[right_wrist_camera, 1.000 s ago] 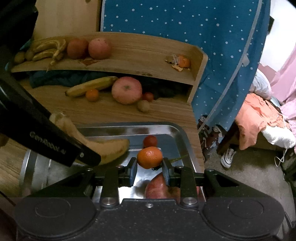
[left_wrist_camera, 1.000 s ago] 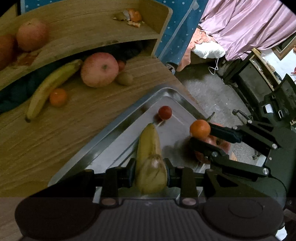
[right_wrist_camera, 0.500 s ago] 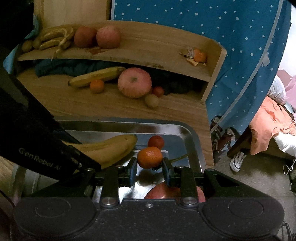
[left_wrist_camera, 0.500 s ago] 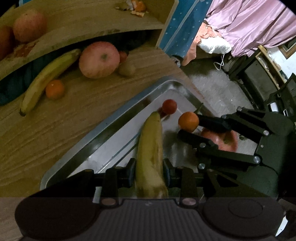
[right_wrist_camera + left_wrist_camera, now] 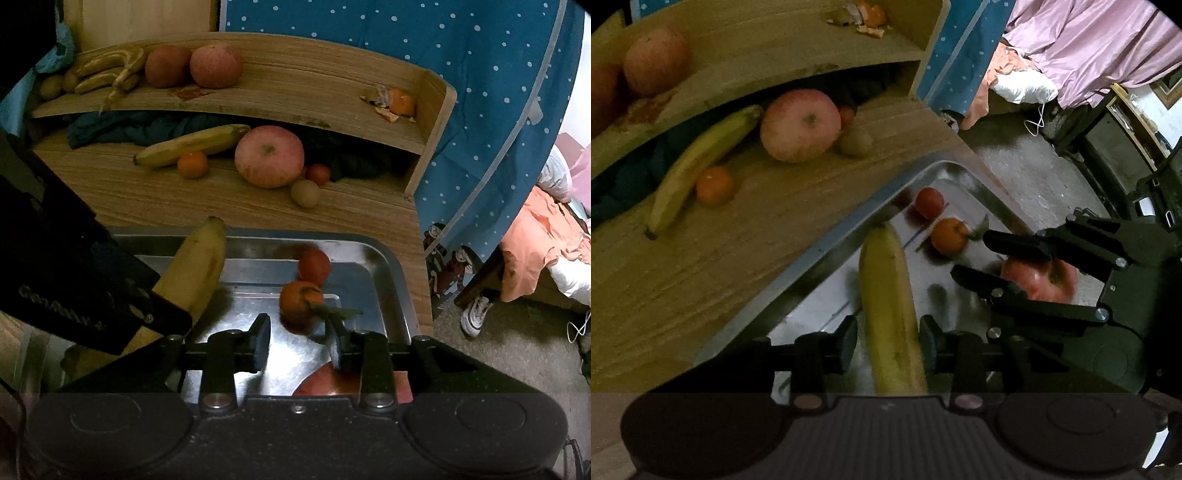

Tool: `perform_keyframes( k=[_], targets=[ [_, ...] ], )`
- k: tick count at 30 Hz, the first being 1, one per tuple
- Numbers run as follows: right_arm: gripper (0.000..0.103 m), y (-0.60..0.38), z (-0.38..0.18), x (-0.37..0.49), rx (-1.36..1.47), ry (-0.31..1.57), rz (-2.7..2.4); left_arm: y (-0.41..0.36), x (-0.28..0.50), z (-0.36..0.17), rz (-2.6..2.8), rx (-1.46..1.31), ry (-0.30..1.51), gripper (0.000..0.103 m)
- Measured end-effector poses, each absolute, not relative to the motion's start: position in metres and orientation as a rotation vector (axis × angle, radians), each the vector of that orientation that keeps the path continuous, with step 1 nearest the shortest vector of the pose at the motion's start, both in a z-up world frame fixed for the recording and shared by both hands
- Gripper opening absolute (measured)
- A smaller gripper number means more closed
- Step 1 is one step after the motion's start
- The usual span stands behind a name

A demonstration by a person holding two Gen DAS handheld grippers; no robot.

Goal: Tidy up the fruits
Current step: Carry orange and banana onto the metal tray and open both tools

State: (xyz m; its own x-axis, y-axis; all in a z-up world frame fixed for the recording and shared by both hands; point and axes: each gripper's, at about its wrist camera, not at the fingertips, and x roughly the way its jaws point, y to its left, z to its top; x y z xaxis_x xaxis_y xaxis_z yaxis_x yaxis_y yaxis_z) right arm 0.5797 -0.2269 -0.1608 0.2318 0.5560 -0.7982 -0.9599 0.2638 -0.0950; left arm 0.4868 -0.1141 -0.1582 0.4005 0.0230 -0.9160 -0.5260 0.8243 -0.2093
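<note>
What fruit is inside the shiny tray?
In the tray: a banana, a small tomato, a tangerine and a red apple. The grippers cover part of the tray, so more could be hidden.

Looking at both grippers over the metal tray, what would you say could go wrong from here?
The banana sits loosely between the open left gripper fingers, tip over the tray rim, so it may roll out. The released tangerine looks blurred; it may knock the tomato.
</note>
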Motion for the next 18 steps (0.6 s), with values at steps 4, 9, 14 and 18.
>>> perform_keyframes(
  k=[4,9,14,18],
  targets=[
    [0.044,-0.228,-0.157,0.575,-0.659,0.727,1.134,-0.112,0.479,-0.148,0.381,-0.502,1.091,0.052],
    [0.059,-0.232,-0.147,0.568,-0.631,0.713,1.089,-0.107,0.466,-0.134,0.405,-0.469,1.053,0.070],
    [0.072,-0.238,-0.133,0.558,-0.597,0.699,1.032,-0.101,0.448,-0.120,0.432,-0.435,1.013,0.089],
    [0.083,-0.246,-0.121,0.544,-0.555,0.698,0.968,-0.095,0.433,-0.111,0.451,-0.406,1.001,0.098]
  ],
)
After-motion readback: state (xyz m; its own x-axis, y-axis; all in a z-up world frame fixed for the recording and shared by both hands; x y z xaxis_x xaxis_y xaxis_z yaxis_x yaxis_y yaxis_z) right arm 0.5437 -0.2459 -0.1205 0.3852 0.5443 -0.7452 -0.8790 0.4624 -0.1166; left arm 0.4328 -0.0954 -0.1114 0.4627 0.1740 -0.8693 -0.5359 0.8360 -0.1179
